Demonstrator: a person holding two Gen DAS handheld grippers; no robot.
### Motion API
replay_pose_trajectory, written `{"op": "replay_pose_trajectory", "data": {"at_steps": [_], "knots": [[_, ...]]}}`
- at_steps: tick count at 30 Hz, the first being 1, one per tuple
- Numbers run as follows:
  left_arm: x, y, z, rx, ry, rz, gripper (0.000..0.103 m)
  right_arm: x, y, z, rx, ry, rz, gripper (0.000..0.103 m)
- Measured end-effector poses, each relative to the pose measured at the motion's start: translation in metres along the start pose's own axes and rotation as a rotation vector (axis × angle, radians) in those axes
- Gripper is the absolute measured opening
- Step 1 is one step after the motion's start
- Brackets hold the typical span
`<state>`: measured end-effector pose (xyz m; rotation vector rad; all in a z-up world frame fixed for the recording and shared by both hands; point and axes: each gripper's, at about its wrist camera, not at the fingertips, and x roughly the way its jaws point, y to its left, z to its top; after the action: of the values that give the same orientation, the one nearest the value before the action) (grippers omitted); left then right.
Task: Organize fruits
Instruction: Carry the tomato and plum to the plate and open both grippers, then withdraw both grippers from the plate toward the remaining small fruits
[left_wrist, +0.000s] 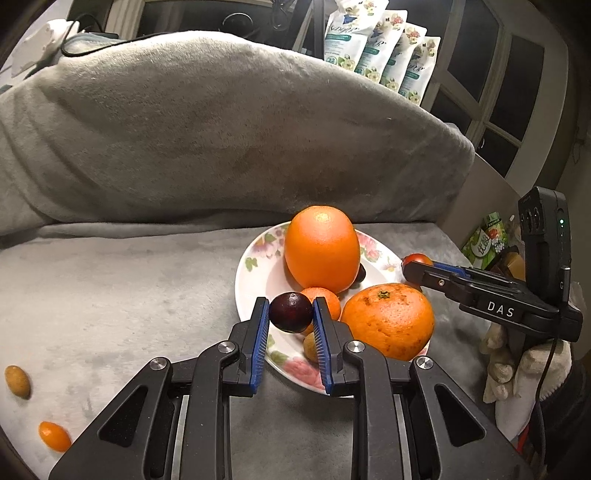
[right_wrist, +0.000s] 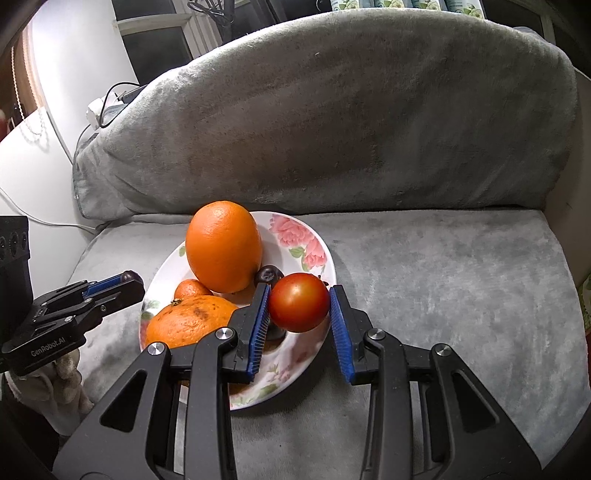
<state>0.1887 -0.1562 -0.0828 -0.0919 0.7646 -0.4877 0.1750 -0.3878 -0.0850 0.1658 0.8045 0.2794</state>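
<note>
A floral white plate (left_wrist: 255, 258) on the grey seat carries a tall smooth orange (left_wrist: 321, 247), a rough-skinned orange (left_wrist: 388, 321), a small tangerine (left_wrist: 327, 299) and a dark fruit (right_wrist: 269, 274). My left gripper (left_wrist: 291, 306) is shut on a dark purple plum (left_wrist: 291, 313) just above the plate's near-left rim. My right gripper (right_wrist: 300, 291) is shut on a red tomato (right_wrist: 299, 306) over the plate (right_wrist: 314, 236) at its right side. Each gripper shows in the other's view: the right gripper (left_wrist: 412, 266) with the tomato (left_wrist: 415, 258), the left gripper (right_wrist: 135, 283) with the plum (right_wrist: 130, 275).
Two kumquats lie on the seat at the far left, a yellowish kumquat (left_wrist: 16, 380) and an orange kumquat (left_wrist: 54, 435). A grey padded backrest (left_wrist: 221, 129) rises right behind the plate. Refill pouches (left_wrist: 384, 48) stand behind it. A gloved hand (left_wrist: 517, 365) holds the right gripper.
</note>
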Motion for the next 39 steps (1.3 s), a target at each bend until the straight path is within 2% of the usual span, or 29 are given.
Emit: {"op": "replay_pose_trajectory", "data": {"at_steps": [9,10,14,16,20,22,39], "knots": [[0.0,-0.003,0.002,0.018,-0.002,-0.006,0.023,0.001,0.002,0.001,0.004,-0.004,-0.003,0.035],[0.0,-0.003,0.002,0.02,-0.001,-0.005,0.026,0.0,0.002,0.001,0.005,-0.006,0.001,0.038],[0.0,-0.004,0.002,0.028,-0.001,-0.008,0.031,-0.005,0.002,0.003,0.009,-0.029,0.008,0.064],[-0.001,-0.003,0.002,0.025,-0.004,-0.008,0.054,-0.008,0.003,0.004,0.013,-0.039,0.01,0.069],[-0.002,-0.003,0.002,0.018,0.003,-0.012,0.062,-0.013,0.004,0.005,0.011,-0.054,0.004,0.083],[-0.003,-0.005,0.002,0.027,0.0,-0.007,0.071,-0.014,0.005,0.006,0.009,-0.058,0.0,0.086],[-0.015,-0.006,0.002,0.041,-0.016,0.025,0.071,-0.031,0.019,0.007,-0.01,-0.08,-0.006,0.087]]}}
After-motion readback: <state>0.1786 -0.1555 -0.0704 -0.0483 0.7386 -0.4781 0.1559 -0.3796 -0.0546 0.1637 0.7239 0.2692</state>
